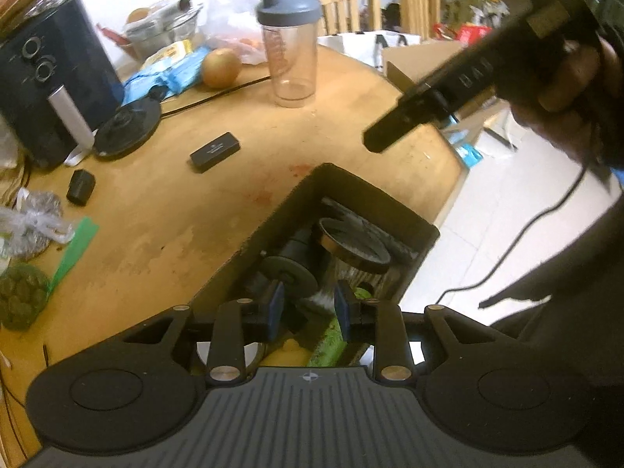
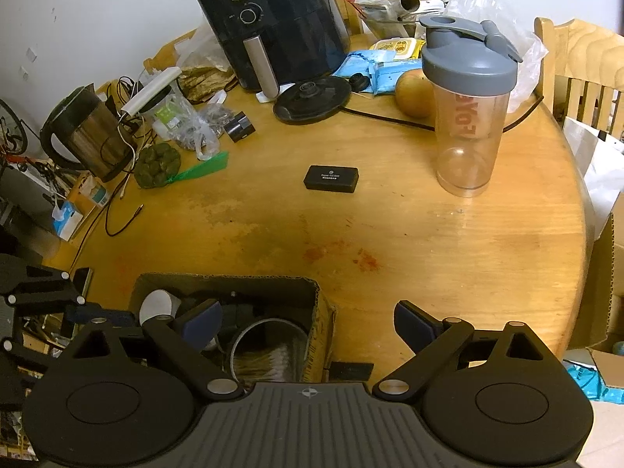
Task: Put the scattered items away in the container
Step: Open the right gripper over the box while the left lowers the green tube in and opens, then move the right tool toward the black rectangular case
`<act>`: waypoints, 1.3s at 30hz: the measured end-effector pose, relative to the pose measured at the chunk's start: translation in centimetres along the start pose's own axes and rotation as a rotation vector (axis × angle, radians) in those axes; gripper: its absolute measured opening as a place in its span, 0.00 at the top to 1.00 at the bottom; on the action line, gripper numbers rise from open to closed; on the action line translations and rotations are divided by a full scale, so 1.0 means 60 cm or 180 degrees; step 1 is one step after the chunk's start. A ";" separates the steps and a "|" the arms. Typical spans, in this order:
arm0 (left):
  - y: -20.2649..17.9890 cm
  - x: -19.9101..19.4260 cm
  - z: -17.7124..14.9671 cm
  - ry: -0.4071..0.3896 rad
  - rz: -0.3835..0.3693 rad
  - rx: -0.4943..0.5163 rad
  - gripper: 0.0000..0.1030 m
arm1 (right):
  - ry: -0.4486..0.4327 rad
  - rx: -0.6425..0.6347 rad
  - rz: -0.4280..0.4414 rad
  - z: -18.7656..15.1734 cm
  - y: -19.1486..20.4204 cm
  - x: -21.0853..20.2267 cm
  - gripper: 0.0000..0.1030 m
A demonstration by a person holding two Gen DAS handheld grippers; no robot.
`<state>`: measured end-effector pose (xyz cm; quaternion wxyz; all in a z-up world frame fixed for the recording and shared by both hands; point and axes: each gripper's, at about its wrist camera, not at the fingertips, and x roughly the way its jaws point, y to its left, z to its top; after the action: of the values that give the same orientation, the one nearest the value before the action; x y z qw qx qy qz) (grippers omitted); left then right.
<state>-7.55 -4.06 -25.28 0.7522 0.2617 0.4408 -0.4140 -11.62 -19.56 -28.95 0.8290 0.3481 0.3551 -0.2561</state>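
Right claw (image 2: 308,325) gapes wide, empty, above the cardboard box (image 2: 319,312); left claw (image 1: 308,308) hangs parted over its contents. 1 small black case (image 2: 330,178) lies mid-surface: rigid, light, probably slick; pinch its long sides.

Open cardboard box (image 2: 319,312) at table edge, part-filled w/ dark items; flat black case (image 2: 330,178) lies mid-table, well apart.

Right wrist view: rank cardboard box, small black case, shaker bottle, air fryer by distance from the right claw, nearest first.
From the right claw:
1. Cardboard box, directly under the left finger.
2. Small black case, mid-table, straight ahead.
3. Shaker bottle, ahead to the right.
4. Air fryer, at the far edge, left of centre.
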 end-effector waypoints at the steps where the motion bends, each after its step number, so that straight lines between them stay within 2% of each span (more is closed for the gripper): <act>1: 0.003 -0.001 0.001 -0.0003 0.0017 -0.0067 0.67 | 0.0005 -0.0003 0.0003 0.000 0.000 0.000 0.07; 3: 0.006 -0.005 0.004 -0.0043 0.0071 -0.0194 0.52 | 0.0009 -0.0005 -0.0005 0.000 -0.001 0.000 0.07; 4: 0.008 -0.008 0.005 -0.0070 0.0103 -0.0276 0.51 | 0.0010 -0.0011 -0.0007 0.000 -0.001 -0.001 0.07; 10: 0.027 -0.018 0.008 -0.0162 0.0289 -0.0802 0.50 | -0.0045 -0.0112 -0.0030 0.005 0.002 -0.007 0.00; 15: 0.040 -0.030 0.007 -0.0291 0.0551 -0.1284 0.49 | -0.0091 -0.0354 -0.0080 0.015 0.011 -0.009 0.00; 19: 0.046 -0.030 0.000 -0.0340 0.0523 -0.1570 0.49 | -0.0038 -0.0556 -0.0142 0.020 0.021 -0.003 0.00; 27: 0.045 -0.018 -0.010 -0.0329 0.0544 -0.1838 0.47 | -0.0024 -0.0762 -0.0222 0.033 0.027 0.013 0.00; 29: 0.050 -0.016 -0.012 -0.0345 0.0611 -0.1911 0.43 | -0.0003 -0.0751 -0.0281 0.040 0.027 0.020 0.00; 30: 0.053 -0.015 -0.012 -0.0357 0.0652 -0.1943 0.34 | 0.0002 -0.0747 -0.0313 0.043 0.027 0.024 0.00; 32: 0.061 -0.016 -0.013 -0.0414 0.0776 -0.2018 0.28 | 0.0003 -0.0740 -0.0381 0.049 0.027 0.031 0.00; 39: 0.091 -0.014 -0.009 -0.0449 0.1105 -0.2029 0.25 | -0.0022 -0.0853 -0.0715 0.064 0.043 0.060 0.00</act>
<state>-3.34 -0.48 -24.62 0.8835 0.0559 0.4438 -0.1392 -6.08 -21.53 -28.76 0.8354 0.1917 0.4198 -0.2986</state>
